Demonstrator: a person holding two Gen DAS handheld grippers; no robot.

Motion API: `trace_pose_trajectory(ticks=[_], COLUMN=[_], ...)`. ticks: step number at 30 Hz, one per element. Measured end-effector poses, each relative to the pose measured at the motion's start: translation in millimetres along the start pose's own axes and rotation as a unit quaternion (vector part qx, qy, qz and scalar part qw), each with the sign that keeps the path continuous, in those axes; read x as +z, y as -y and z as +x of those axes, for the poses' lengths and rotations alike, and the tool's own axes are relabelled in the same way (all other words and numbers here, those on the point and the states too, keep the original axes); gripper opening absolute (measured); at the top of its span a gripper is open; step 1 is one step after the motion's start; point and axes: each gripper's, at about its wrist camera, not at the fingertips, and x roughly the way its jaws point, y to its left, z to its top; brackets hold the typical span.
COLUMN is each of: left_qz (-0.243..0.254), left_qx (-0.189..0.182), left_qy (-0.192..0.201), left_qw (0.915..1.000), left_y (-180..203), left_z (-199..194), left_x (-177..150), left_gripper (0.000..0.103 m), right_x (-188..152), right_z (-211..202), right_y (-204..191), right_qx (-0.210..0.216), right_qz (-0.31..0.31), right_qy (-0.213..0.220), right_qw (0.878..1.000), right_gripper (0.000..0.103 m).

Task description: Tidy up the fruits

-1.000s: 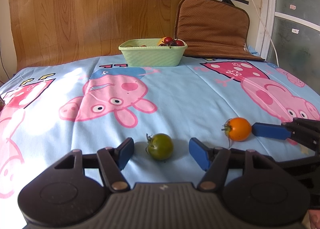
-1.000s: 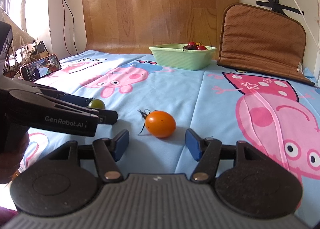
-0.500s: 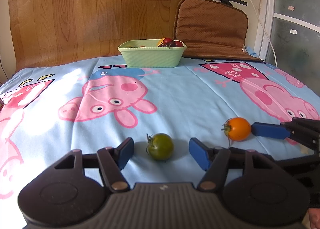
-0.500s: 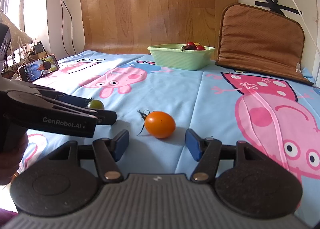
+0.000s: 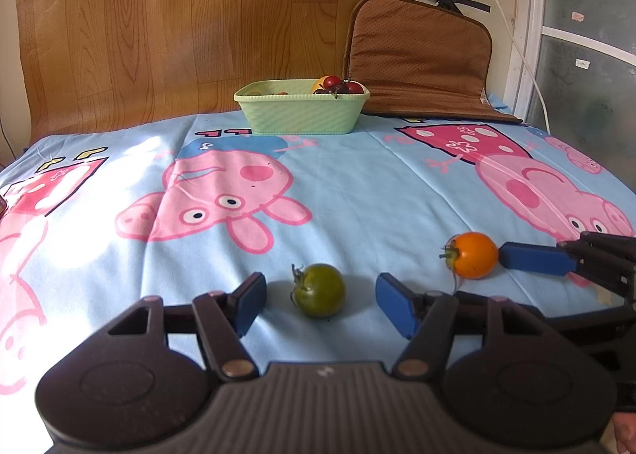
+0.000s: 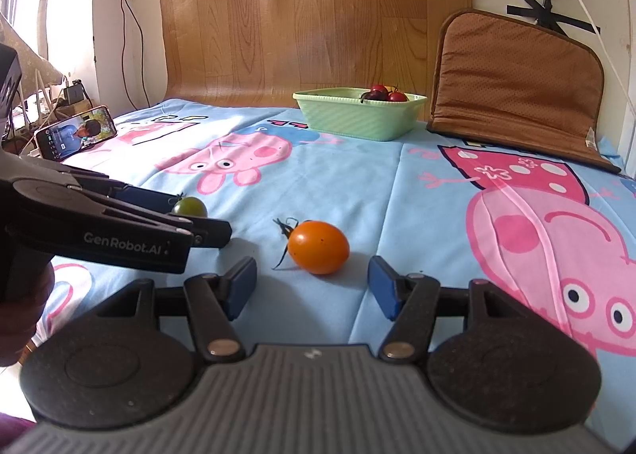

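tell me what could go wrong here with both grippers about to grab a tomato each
1. The green tomato and orange tomato are round and lie loose on the soft blanket, so a finger nudge could roll either away.
2. The open left gripper and open right gripper sit close together and might bump.
3. Hard squeezing could bruise them.

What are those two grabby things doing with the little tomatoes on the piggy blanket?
A person holds a gripper in each hand. The left gripper is open around a small round green tomato, and the right gripper is open around an orange oval tomato. Both tomatoes lie on the light blue cartoon-pig blanket, not lifted yet. Farther back sits a pale green plastic basket that already holds some red fruit.
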Motion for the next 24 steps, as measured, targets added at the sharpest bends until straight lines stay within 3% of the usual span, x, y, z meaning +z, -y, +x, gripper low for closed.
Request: trace_pose_trajectory(ticks=[24], left_qz=[-0.001], left_qx=[-0.002], left_qy=[0.000], left_qw=[1.0000], left_y=[0.0], left_z=[-0.1], left_x=[1.3], left_gripper=[0.063], right_x=[-0.3], right_z=[-0.8], right_y=[0.6], right_qx=[-0.009], right_qz=[0.002], right_qy=[0.009], right_qw=[1.000], right_gripper=[0.063])
